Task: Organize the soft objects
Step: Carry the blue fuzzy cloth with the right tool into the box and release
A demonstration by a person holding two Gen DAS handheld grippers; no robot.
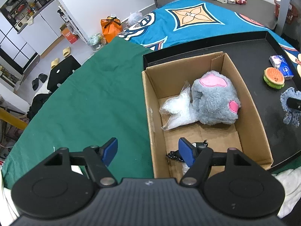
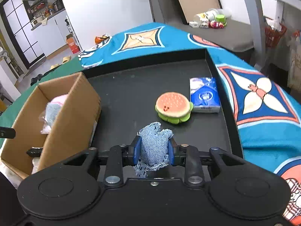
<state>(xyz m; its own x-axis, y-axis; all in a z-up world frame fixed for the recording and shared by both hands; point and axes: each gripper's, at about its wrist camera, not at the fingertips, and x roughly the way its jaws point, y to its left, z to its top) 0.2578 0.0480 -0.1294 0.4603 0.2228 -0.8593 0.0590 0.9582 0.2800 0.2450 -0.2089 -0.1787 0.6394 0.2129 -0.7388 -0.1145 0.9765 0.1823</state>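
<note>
My right gripper [image 2: 153, 151] is shut on a blue denim-like cloth piece [image 2: 154, 146], held a little above the black tray [image 2: 131, 94]; the same cloth [image 1: 290, 105] shows at the right edge of the left wrist view. A plush burger [image 2: 173, 107] lies on the tray beside a blue tissue pack [image 2: 204, 94]. The cardboard box [image 1: 250, 101] holds a grey and pink plush toy [image 1: 216, 101], a clear plastic bag [image 1: 176, 111] and a small black item [image 1: 174, 153]. My left gripper [image 1: 148, 151] stands open over the box's near left wall, with nothing between its fingers.
The tray rests on a bed with a teal patterned blanket [image 1: 188, 18] and a green sheet [image 1: 90, 98]. The box [image 2: 62, 120] stands at the tray's left end. On the floor beyond lie slippers [image 1: 60, 58], bags [image 1: 111, 28] and a black stool [image 1: 62, 73].
</note>
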